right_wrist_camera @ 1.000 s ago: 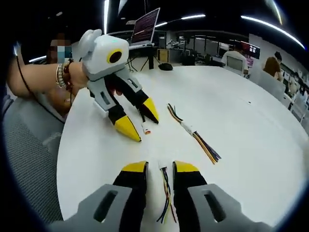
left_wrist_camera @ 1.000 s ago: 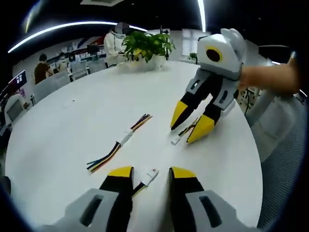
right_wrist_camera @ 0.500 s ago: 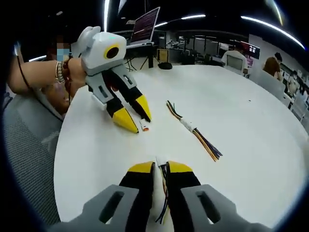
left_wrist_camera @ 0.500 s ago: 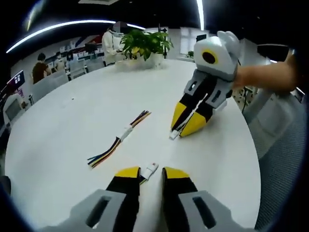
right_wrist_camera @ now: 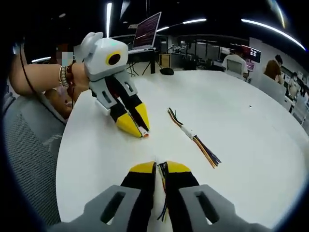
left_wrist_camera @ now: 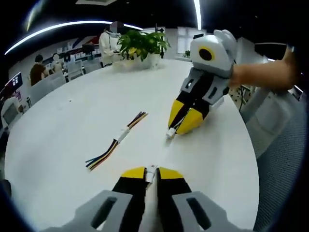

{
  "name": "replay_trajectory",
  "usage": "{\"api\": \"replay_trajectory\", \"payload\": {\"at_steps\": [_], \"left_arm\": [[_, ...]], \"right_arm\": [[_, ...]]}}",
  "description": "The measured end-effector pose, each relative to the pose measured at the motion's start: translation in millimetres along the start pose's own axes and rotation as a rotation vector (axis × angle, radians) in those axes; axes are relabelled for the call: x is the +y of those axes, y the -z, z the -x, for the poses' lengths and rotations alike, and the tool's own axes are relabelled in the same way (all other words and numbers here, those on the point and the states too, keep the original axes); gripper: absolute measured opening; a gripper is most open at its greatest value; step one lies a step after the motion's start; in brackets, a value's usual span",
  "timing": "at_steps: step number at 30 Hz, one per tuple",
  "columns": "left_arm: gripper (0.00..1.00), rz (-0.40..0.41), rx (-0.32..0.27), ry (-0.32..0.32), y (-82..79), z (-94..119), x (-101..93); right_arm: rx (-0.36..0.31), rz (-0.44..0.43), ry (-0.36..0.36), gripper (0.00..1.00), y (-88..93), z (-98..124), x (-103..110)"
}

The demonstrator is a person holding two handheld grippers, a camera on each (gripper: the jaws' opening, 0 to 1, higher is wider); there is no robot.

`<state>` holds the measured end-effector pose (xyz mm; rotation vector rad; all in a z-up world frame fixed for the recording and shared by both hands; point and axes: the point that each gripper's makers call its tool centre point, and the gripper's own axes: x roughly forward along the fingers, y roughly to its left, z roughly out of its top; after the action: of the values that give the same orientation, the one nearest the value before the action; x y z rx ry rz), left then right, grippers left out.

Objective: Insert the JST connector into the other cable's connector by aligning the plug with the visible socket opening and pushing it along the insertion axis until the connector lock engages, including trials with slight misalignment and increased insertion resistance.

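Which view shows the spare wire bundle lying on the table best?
The left gripper view: the spare wire bundle lies unobstructed on the white table, white connector mid-length, both fanned ends visible. The right gripper view shows the same bundle full length too, angled away.

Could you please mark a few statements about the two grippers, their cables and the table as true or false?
1. The left gripper is shut on a cable with a white connector at its tips. True.
2. The right gripper stands wide open above the table. False: its jaws are closed on the coloured wires.
3. A third, already joined cable lies loose on the white table. True.
4. That loose cable lies between the right gripper's jaws. False: it lies apart from both grippers.
5. A potted plant stands at the table's far side in the left gripper view. True.
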<state>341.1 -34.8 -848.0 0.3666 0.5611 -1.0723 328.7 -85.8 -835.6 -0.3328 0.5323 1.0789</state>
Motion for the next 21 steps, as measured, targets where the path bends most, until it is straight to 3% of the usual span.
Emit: {"api": "replay_trajectory", "payload": {"at_steps": [5, 12, 21], "left_arm": [[0.01, -0.015, -0.009, 0.005, -5.0, -1, -2.3], [0.01, -0.057, -0.008, 0.026, -9.1, -1, -10.0], [0.01, -0.140, -0.033, 0.060, -24.1, -6, -25.8]], "right_arm": [[-0.019, 0.060, -0.002, 0.04, -15.2, -2, 8], [-0.011, 0.084, -0.014, 0.04, -14.3, -4, 10], [0.040, 0.206, -0.011, 0.04, -12.3, -7, 16]]}}
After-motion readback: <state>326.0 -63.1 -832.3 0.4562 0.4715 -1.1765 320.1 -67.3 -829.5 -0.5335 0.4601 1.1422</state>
